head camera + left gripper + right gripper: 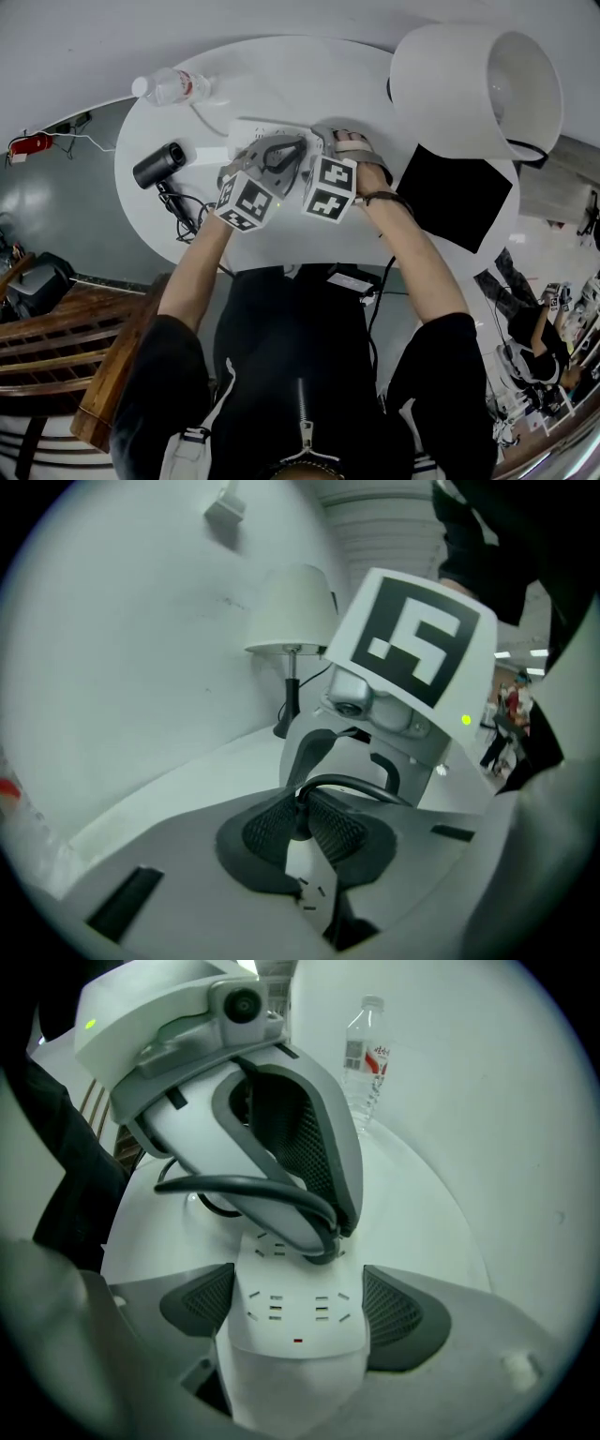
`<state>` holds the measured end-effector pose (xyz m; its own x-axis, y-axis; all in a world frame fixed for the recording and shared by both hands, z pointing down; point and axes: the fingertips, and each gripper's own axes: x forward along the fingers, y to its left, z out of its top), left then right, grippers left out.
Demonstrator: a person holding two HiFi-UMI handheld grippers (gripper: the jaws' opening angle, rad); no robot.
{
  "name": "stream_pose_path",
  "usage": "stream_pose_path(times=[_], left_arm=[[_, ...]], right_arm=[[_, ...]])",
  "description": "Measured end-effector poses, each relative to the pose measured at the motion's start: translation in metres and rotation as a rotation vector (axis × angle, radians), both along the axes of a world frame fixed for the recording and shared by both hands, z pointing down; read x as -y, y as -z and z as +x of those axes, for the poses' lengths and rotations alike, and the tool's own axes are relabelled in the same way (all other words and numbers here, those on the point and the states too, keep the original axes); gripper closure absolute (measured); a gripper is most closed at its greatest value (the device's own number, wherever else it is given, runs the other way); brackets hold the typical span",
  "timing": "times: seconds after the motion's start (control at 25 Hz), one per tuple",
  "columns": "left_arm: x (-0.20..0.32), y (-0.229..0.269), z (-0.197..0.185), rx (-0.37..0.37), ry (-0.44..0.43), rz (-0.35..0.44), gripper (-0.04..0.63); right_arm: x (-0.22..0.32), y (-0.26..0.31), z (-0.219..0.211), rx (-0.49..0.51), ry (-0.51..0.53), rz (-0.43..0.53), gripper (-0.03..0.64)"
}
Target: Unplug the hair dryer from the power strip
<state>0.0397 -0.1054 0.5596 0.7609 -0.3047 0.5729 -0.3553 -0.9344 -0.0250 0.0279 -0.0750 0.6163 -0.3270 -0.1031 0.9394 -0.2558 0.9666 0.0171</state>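
The white power strip point(295, 1335) lies on the round white table point(281, 75). My right gripper point(298, 1307) points steeply down and is shut on the strip, one pad against each long side. My left gripper point(300, 825) is shut on the hair dryer's black plug point(323, 1249), which sits at the strip's far sockets. From the plug the black cord point(234, 1188) loops away. The black hair dryer point(159, 164) lies at the table's left. In the head view both grippers meet over the strip point(248, 128), which they mostly hide.
A water bottle point(173, 86) lies at the table's far left. A lamp with a large white shade point(478, 89) stands at the right, with a black square mat point(455, 197) beside it. Coiled cord point(183, 211) hangs near the table's left edge.
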Motion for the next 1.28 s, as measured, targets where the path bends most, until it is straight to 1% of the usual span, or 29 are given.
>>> stream_pose_path(times=[0.08, 0.12, 0.2, 0.32, 0.4, 0.48, 0.56, 0.68, 0.72, 0.76, 0.88, 0.96, 1.0, 1.04, 1.12, 1.16, 1.2, 1.28], left_arm=[[0.005, 0.001, -0.001, -0.044, 0.039, -0.082, 0.552], [0.007, 0.003, -0.001, -0.052, 0.045, -0.097, 0.552], [0.006, 0.003, 0.0, -0.029, 0.03, -0.078, 0.552], [0.0, 0.003, 0.0, 0.018, -0.023, -0.011, 0.552], [-0.004, 0.003, -0.001, 0.031, -0.046, 0.018, 0.552], [-0.004, 0.002, -0.001, 0.031, -0.057, 0.023, 0.552], [-0.001, 0.002, -0.001, 0.005, -0.044, -0.02, 0.552], [0.006, 0.003, 0.002, -0.061, 0.004, -0.117, 0.552], [0.006, 0.003, 0.002, -0.07, 0.011, -0.127, 0.552], [0.006, 0.003, 0.001, -0.065, 0.011, -0.119, 0.552], [0.0, 0.005, -0.002, -0.013, -0.02, -0.038, 0.552], [-0.003, 0.005, -0.003, 0.007, -0.038, 0.003, 0.552], [-0.003, 0.004, -0.003, 0.005, -0.037, 0.002, 0.552], [-0.002, 0.004, -0.004, -0.011, -0.027, -0.02, 0.552], [0.0, 0.005, -0.005, -0.06, 0.005, -0.088, 0.552], [0.0, 0.006, -0.006, -0.069, 0.014, -0.103, 0.552], [0.0, 0.007, -0.006, -0.06, 0.014, -0.096, 0.552], [-0.003, 0.008, -0.008, -0.023, -0.001, -0.046, 0.552]], right_arm=[[0.001, 0.002, -0.001, 0.01, -0.009, 0.003, 0.201], [0.0, 0.002, -0.001, 0.011, -0.014, 0.001, 0.201], [0.0, 0.002, -0.002, 0.004, -0.018, -0.007, 0.201], [0.001, 0.004, -0.003, -0.01, -0.005, -0.012, 0.199], [0.0, 0.003, -0.002, -0.024, 0.004, -0.012, 0.199], [0.0, 0.003, -0.001, -0.03, 0.01, -0.01, 0.199], [-0.001, 0.003, -0.003, -0.016, 0.006, -0.009, 0.199], [0.0, 0.003, -0.003, -0.008, -0.018, -0.011, 0.199], [0.001, 0.003, -0.003, -0.011, -0.021, -0.011, 0.199], [0.001, 0.002, -0.004, -0.015, -0.021, -0.012, 0.199], [0.0, 0.003, -0.004, -0.023, -0.007, -0.015, 0.199], [-0.001, 0.002, -0.004, -0.033, 0.006, -0.016, 0.199], [-0.001, 0.002, -0.005, -0.035, 0.009, -0.017, 0.199], [-0.001, 0.002, -0.005, -0.033, 0.007, -0.017, 0.199], [0.0, 0.003, -0.007, -0.02, -0.01, -0.019, 0.199], [0.0, 0.003, -0.008, -0.015, -0.017, -0.02, 0.199], [-0.001, 0.003, -0.009, -0.015, -0.016, -0.022, 0.199], [-0.003, 0.002, -0.01, -0.026, 0.003, -0.023, 0.199]])
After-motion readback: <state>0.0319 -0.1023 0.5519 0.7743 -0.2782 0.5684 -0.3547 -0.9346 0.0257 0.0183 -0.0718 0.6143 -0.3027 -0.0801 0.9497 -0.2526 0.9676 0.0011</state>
